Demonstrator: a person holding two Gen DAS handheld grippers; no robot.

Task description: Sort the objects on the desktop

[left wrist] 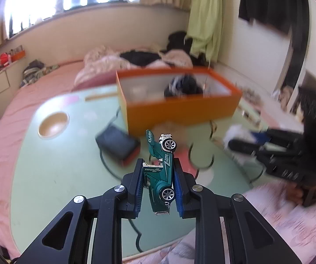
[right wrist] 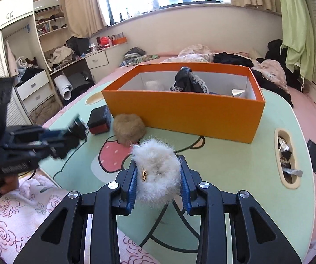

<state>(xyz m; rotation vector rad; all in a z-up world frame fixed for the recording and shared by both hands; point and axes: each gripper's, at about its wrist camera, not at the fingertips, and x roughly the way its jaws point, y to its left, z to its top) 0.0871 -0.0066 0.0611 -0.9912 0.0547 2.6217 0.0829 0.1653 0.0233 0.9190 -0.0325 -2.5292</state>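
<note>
I'm holding a load in each tool. Left gripper [left wrist: 158, 189] is clamping the car [left wrist: 161, 176], its long axis running along the fingers, nose toward the camera, tail sticking out past the tips. Right gripper [right wrist: 159, 183] is squeezing the white puff [right wrist: 155, 171] between its pads.

The box [right wrist: 186, 114] is sitting straight ahead of both tools, above the mat [right wrist: 235, 165], its long side facing me. From the right view it's looking nearer and squarer on; I'm judging the right drops first. The brown puff [right wrist: 129, 129] and black case [right wrist: 99, 121] are lying ahead-left of the right tool, against the box front.
</note>
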